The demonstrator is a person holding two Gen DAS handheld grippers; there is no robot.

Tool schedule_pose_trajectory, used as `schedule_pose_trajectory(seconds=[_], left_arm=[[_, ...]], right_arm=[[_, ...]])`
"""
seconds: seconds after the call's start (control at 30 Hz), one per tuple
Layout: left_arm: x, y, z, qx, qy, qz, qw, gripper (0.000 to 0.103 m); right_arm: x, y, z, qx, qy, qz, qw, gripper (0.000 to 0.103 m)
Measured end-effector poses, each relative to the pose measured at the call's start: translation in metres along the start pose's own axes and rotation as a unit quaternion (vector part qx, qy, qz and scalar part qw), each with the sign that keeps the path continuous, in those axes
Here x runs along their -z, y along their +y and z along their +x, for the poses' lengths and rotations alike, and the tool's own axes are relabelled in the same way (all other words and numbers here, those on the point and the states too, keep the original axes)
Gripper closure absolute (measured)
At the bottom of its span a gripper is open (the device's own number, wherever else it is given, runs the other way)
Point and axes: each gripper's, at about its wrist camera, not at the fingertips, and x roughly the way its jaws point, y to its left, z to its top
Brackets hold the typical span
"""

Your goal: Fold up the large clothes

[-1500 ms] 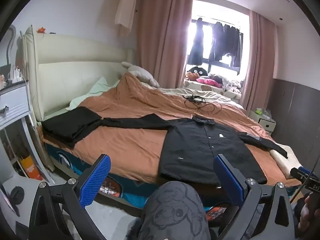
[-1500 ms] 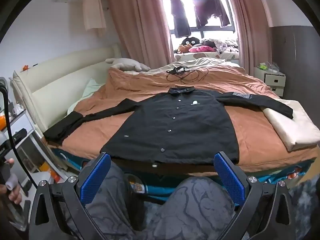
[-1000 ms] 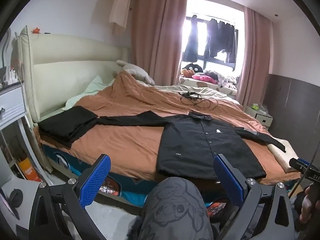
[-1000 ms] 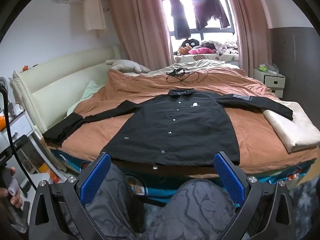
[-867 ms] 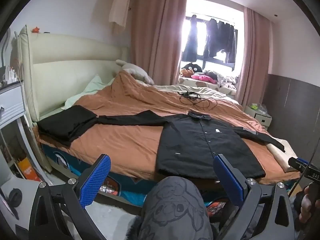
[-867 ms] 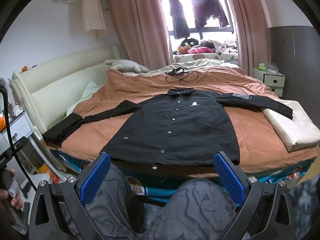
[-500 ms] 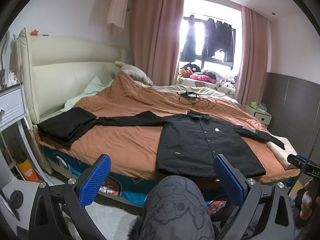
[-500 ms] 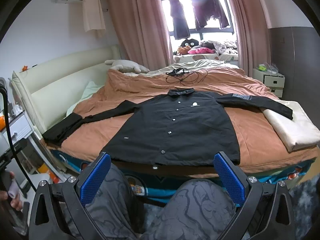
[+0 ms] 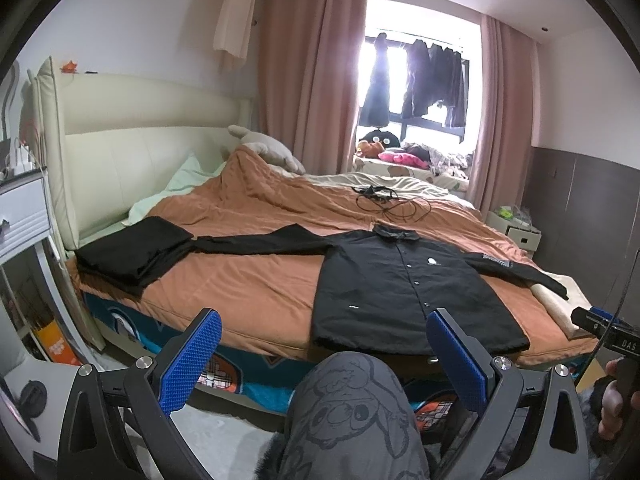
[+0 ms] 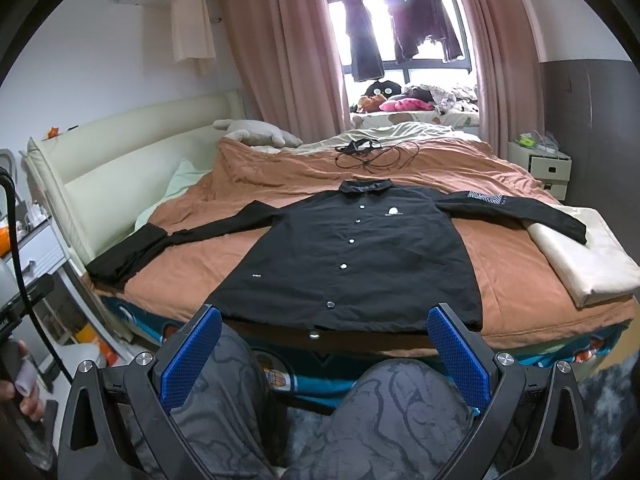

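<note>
A black button-up long-sleeved shirt point(image 9: 404, 284) lies flat, front up, on the bed's brown cover, sleeves spread to both sides; it also shows in the right wrist view point(image 10: 352, 256). Its hem lies at the bed's near edge. My left gripper point(image 9: 324, 356) is open and empty, held back from the bed above my knee. My right gripper point(image 10: 324, 348) is open and empty, just short of the hem, above my legs.
A folded black garment point(image 9: 132, 252) lies at the bed's left end under the shirt's sleeve tip. A folded cream cloth point(image 10: 588, 256) lies at the right. Black cables point(image 10: 372, 152) lie beyond the collar. A cream headboard point(image 9: 132, 160) and a white nightstand point(image 9: 24, 216) stand left.
Both views shifted only slightly; the left gripper drifted a little. The shirt has not moved and both grippers stayed open.
</note>
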Motion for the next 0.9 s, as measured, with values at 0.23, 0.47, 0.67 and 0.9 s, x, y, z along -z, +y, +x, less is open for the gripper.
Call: schedule_pose_trajectory(seconds=[0.23, 0.47, 0.67, 0.9], left_arm=[[0.001, -0.001, 0.000, 0.000, -0.001, 0.000, 1.0000, 0.000], [0.001, -0.001, 0.000, -0.001, -0.001, 0.000, 1.0000, 0.000], [0.000, -0.001, -0.002, 0.001, -0.002, -0.001, 1.0000, 0.000], [0.000, -0.001, -0.010, 0.006, -0.004, -0.001, 1.0000, 0.000]], right_arm=[[0.000, 0.001, -0.002, 0.002, 0.003, 0.001, 1.000, 0.000], [-0.001, -0.001, -0.007, 0.002, 0.002, 0.009, 1.000, 0.000], [-0.004, -0.002, -0.012, 0.004, -0.001, 0.019, 1.000, 0.000], [-0.003, -0.001, -0.020, 0.010, -0.005, 0.010, 1.000, 0.000]])
